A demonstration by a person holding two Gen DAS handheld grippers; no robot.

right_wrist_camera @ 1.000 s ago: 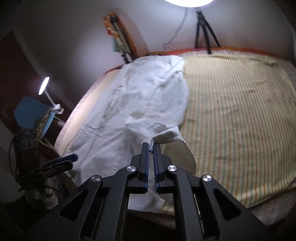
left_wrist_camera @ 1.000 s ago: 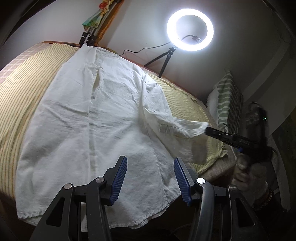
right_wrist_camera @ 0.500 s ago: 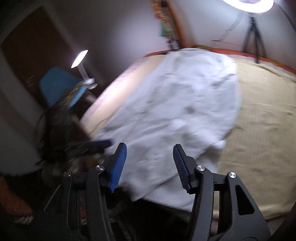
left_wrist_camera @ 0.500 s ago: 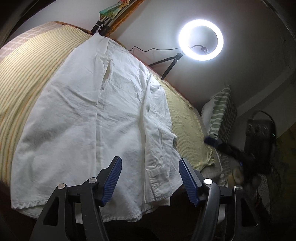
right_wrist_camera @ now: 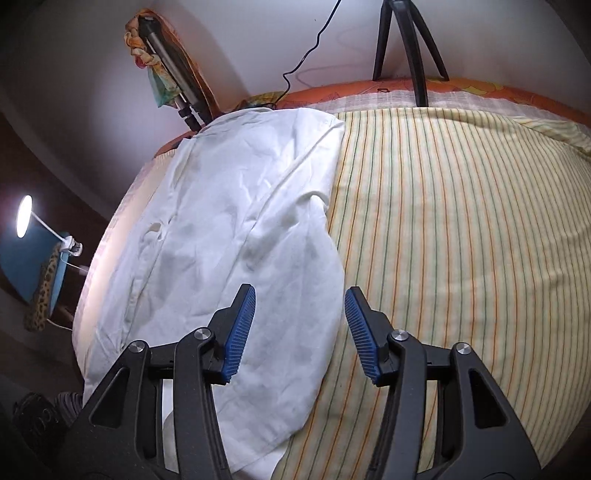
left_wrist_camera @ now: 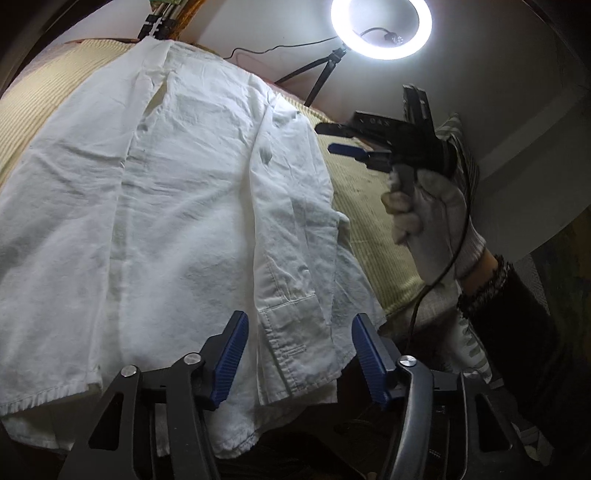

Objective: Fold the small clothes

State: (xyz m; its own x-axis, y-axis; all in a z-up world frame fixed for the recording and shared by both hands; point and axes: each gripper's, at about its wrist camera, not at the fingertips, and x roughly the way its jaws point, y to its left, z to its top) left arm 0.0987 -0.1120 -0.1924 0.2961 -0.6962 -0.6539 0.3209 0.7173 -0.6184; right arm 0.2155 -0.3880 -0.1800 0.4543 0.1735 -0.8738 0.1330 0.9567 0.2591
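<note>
A bed (right_wrist_camera: 461, 221) with a yellow striped sheet fills both views. A white shirt (left_wrist_camera: 166, 206) lies spread along the bed's near side, front up, its hem hanging a little over the bed edge nearest the cameras. One sleeve (left_wrist_camera: 291, 258) is folded in along the body, its buttoned cuff (left_wrist_camera: 291, 339) lying near the hem.

The shirt looks like thin, creased cotton: light, limp and quick to wrinkle. It would likely sag and drag if lifted by one point, so a doubled edge such as the hem, the side seam or the cuff seems the surest place to pinch.

The left gripper (left_wrist_camera: 299, 354) hovers just above the cuff with its jaws wide apart and empty. The right gripper (right_wrist_camera: 299, 328) hangs over the shirt's right edge, where cloth meets sheet, jaws also wide apart and holding nothing. Whether either blue pad brushes the cloth is hard to tell through the fisheye.

A lit ring light (left_wrist_camera: 380, 29) stands beyond the bed.
</note>
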